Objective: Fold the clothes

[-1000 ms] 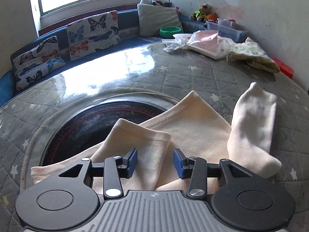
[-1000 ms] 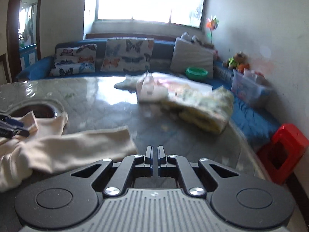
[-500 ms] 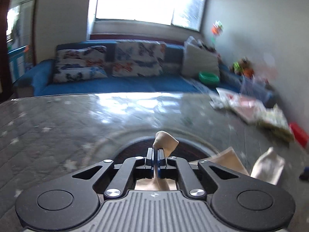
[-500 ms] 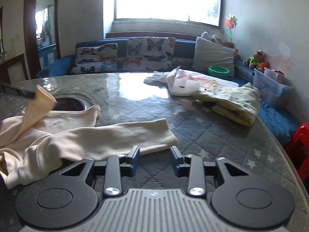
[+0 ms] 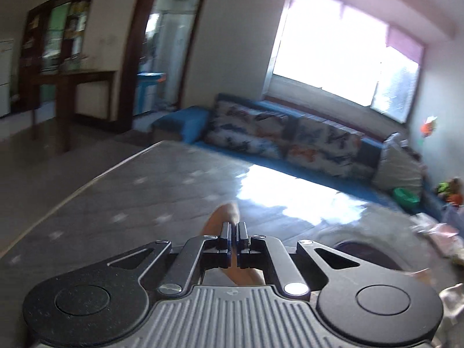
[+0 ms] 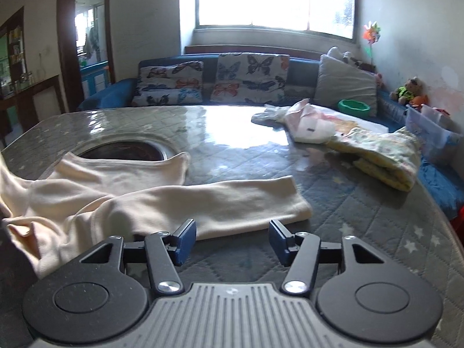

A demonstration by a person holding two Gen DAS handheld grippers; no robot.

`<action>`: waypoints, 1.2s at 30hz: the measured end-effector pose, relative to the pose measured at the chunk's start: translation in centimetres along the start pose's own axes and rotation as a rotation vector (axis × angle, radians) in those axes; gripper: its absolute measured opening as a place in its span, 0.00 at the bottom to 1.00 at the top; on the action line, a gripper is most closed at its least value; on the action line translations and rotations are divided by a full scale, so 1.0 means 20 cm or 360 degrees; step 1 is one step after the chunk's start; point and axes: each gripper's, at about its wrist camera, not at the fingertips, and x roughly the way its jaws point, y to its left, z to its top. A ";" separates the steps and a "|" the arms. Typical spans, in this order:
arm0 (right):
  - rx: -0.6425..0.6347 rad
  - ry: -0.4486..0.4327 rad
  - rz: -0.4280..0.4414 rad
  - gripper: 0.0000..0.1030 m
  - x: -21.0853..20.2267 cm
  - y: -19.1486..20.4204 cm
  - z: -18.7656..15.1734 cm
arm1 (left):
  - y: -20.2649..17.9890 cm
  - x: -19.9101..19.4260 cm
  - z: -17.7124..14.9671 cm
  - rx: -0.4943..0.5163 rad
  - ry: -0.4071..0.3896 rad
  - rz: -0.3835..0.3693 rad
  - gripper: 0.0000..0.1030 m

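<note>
A cream garment [image 6: 174, 200] lies spread on the grey quilted table [image 6: 362, 232], one long limb stretched to the right. Its left part rises off the table toward the frame's edge [image 6: 7, 174]. My left gripper [image 5: 233, 232] is shut on a fold of this cream fabric [image 5: 223, 217], which pokes out past the jaws and hangs below them, lifted over the table's left side. My right gripper [image 6: 232, 232] hovers low at the near hem of the stretched limb. Its jaws are opening, and the pads touch nothing, with the hem lying just at the tips.
A folded yellow floral blanket [image 6: 382, 156] and pink-white clothes [image 6: 307, 121] lie at the table's far right. A round dark recess [image 6: 121, 150] sits in the table behind the garment. A blue sofa with butterfly cushions [image 6: 249, 78] runs along the far side.
My left gripper shut on the cream fabric, then swung left and upward with it, rolling toward the doorway. My right gripper's jaws went from shut to wide apart and edged toward the hem.
</note>
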 end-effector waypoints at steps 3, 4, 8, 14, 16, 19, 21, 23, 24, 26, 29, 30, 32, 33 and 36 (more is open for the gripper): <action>-0.0023 0.0052 0.0109 0.56 0.00 0.05 -0.01 | 0.09 0.04 -0.08 0.0041 0.0116 0.0140 0.03; -0.0039 0.0064 0.0138 0.56 0.00 0.07 -0.02 | 0.10 0.05 -0.10 0.0063 0.0157 0.0186 0.04; -0.0109 0.0122 0.0307 0.56 -0.02 0.16 -0.03 | -0.02 0.04 -0.15 0.0172 0.0212 0.0085 0.08; -0.0386 0.0133 0.0557 0.56 -0.09 0.40 -0.08 | -0.46 -0.09 -0.27 0.0512 0.0226 -0.0476 0.18; -0.0541 0.0108 0.0615 0.55 -0.11 0.49 -0.11 | -0.61 -0.14 -0.34 0.0664 0.0224 -0.0672 0.23; -0.0701 0.0099 0.0648 0.54 -0.12 0.59 -0.13 | -0.80 -0.16 -0.46 0.0873 0.0244 -0.0880 0.26; -0.0819 0.0079 0.0650 0.52 -0.13 0.64 -0.16 | -0.89 -0.18 -0.54 0.1027 0.0225 -0.0921 0.27; -0.0957 0.0033 0.0623 0.51 -0.13 0.70 -0.19 | -0.94 -0.18 -0.58 0.1110 0.0221 -0.0998 0.35; -0.0989 0.0021 0.0617 0.50 -0.13 0.72 -0.20 | -0.97 -0.16 -0.60 0.1146 0.0221 -0.1005 0.39; -0.1041 0.0003 0.0610 0.46 -0.12 0.75 -0.20 | -1.01 -0.14 -0.64 0.1225 0.0209 -0.1003 0.40; -0.1079 -0.0008 0.0601 0.40 -0.09 0.77 -0.21 | -1.05 -0.14 -0.67 0.1285 0.0180 -0.1013 0.44; -0.1091 -0.0014 0.0599 0.37 -0.08 0.78 -0.22 | -1.05 -0.13 -0.67 0.1291 0.0183 -0.1025 0.44; -0.1101 -0.0012 0.0599 0.26 -0.07 0.79 -0.22 | -1.07 -0.11 -0.69 0.1309 0.0200 -0.1041 0.44; -0.1094 -0.0008 0.0601 0.23 -0.06 0.79 -0.22 | -1.08 -0.10 -0.71 0.1324 0.0207 -0.1049 0.44; -0.1066 -0.0007 0.0614 0.08 -0.06 0.78 -0.21 | -1.09 -0.09 -0.73 0.1340 0.0228 -0.1056 0.20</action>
